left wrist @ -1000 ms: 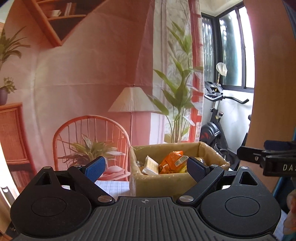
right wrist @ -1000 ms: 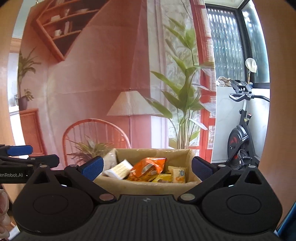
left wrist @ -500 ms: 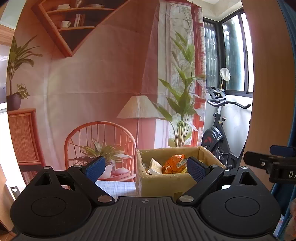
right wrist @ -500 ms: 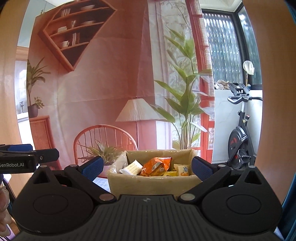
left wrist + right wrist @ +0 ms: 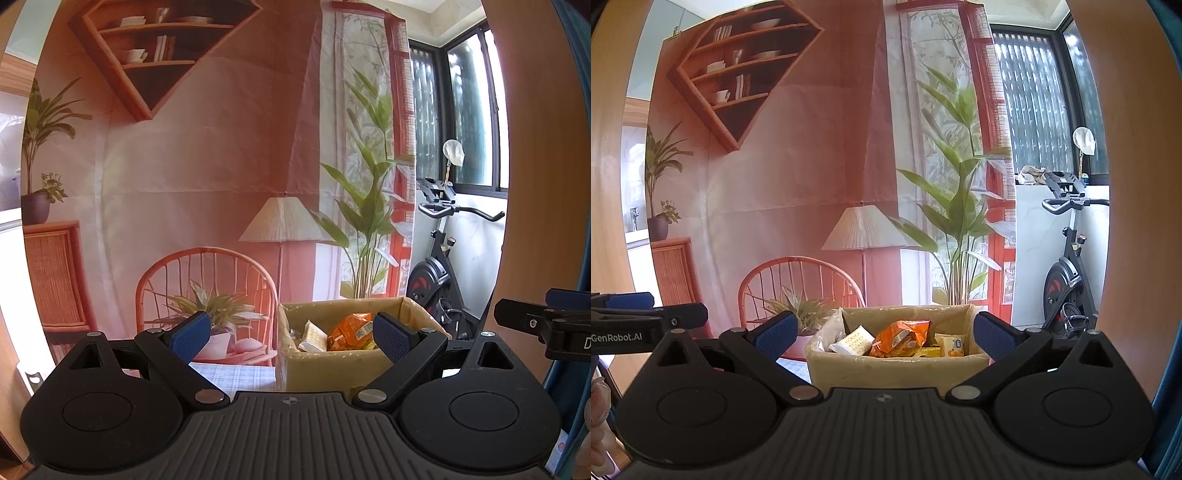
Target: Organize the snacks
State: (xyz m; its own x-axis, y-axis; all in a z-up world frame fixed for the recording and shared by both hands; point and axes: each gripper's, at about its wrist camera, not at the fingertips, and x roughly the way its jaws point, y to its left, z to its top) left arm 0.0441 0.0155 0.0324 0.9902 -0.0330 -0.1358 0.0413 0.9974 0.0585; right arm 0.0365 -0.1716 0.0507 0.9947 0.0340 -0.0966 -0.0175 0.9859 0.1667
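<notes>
A bench (image 5: 236,373) covered with a pale checked cloth was seen low in both wrist views, and a tan cardboard box (image 5: 886,369) was stood on it near its far edge. Behind the bench a printed backdrop (image 5: 207,155) was hung, on which a corner shelf, a lamp, a rattan chair and potted plants were pictured. To the right of the backdrop an exercise bike (image 5: 1067,280) was parked under a dark-framed window (image 5: 469,110). The snacks were held inside the box: an orange snack bag (image 5: 901,338) in the middle, a white cracker pack (image 5: 851,341) to its left, and a small yellow pack (image 5: 951,345) to its right; their print was too small to be read. The words "GenRobot.AI" were read on the side of the left hand-held gripper (image 5: 646,325) as caught at the left edge of the right wrist view. Its blue pads were spread wide, and nothing was held or touched by them. The right hand-held gripper (image 5: 884,334) was likewise spread wide and empty, with the box framed beyond its pads.
</notes>
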